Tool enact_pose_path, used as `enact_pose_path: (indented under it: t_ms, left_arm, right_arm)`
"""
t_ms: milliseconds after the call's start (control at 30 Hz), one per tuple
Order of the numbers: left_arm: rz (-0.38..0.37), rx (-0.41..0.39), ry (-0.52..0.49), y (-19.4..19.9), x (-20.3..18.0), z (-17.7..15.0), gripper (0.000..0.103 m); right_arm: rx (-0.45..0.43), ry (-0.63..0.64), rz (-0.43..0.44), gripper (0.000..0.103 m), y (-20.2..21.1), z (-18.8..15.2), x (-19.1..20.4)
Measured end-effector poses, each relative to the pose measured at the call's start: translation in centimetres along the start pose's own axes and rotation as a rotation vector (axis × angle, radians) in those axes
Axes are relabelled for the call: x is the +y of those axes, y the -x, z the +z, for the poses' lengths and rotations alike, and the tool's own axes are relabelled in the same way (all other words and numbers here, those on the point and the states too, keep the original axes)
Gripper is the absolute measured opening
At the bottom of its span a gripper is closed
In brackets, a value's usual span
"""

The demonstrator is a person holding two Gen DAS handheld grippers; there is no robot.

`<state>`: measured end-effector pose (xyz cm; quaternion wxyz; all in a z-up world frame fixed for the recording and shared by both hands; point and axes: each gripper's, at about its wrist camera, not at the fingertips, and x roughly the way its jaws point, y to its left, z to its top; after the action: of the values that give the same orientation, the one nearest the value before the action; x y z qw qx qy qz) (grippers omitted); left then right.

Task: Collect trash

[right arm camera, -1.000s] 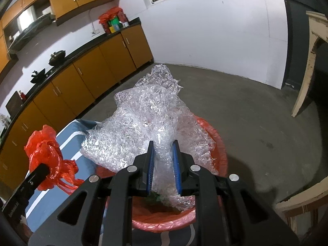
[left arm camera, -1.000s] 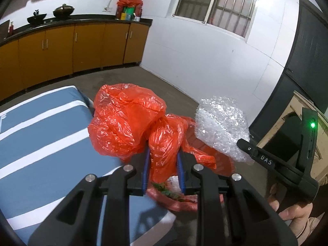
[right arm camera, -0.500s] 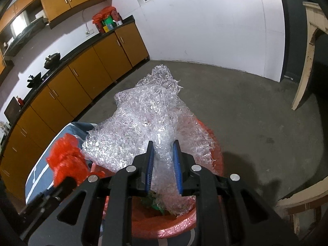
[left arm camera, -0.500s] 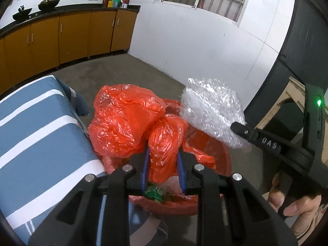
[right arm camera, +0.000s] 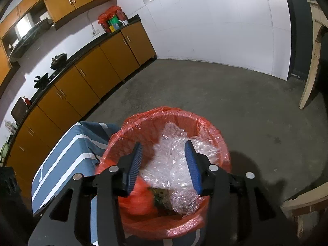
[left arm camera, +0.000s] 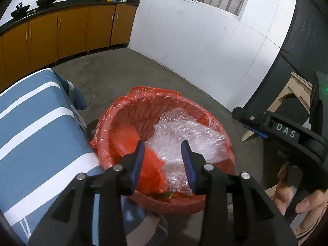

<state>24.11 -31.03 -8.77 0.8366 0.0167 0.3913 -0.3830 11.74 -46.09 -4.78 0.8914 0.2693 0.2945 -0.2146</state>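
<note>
We tilt both the left gripper (left arm camera: 163,157) and right gripper (right arm camera: 165,160) down over the red-lined bin (left arm camera: 114,119), jaws opening and empty, bubble wrap (left arm camera: 184,135) and red bag (left arm camera: 151,164) lying inside it.

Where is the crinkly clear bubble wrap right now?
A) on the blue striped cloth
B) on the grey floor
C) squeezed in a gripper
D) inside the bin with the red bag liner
D: the crinkly clear bubble wrap lies inside the round bin lined with a red plastic bag, next to a crumpled red plastic bag, with nothing clamped in either gripper.
</note>
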Motion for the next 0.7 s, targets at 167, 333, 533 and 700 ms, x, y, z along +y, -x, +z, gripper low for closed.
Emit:
enact_pose_path:
  t_ms: [167, 333, 533, 700]
  left_arm:
    - [0.028, -0.029, 0.011, 1.5, 0.5, -0.2, 0.046]
    - [0.070, -0.083, 0.023, 4.3, 0.9, -0.5, 0.056]
    - [0.154, -0.163, 0.036, 8.8, 1.5, -1.5, 0.068]
    - [0.232, -0.229, 0.065, 12.6, 2.2, -2.7, 0.078]
  right_arm:
    - [-0.022, 0.014, -0.009, 0.048, 0.9, 0.0, 0.3]
    - [-0.063, 0.061, -0.013, 0.058, 2.5, -0.4, 1.1]
    - [-0.116, 0.145, -0.006, 0.075, 4.4, -1.0, 2.7]
    - [-0.161, 0.209, 0.007, 0.090, 6.1, -1.6, 3.9]
